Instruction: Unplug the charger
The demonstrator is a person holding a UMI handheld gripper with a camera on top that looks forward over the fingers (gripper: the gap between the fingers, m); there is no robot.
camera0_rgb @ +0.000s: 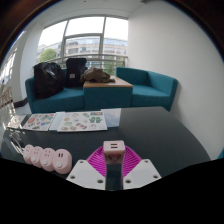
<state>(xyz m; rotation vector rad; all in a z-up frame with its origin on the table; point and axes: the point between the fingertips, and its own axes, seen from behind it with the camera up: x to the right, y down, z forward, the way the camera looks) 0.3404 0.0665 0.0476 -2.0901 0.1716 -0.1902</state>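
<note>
My gripper (112, 156) is shut on a small pale cube charger (112, 148), which sits between the magenta pads (96, 159) with two slots on its top face. A pinkish-white power strip (46, 157) with round sockets lies on the dark table (165, 135) to the left of the fingers. The charger is apart from the strip and nothing joins them in view.
Printed sheets (80, 122) lie on the far part of the table. Beyond it stand a teal sofa (150, 88), a wooden coffee table (106, 90) with a brown thing on it, and black bags (58, 76) by the window.
</note>
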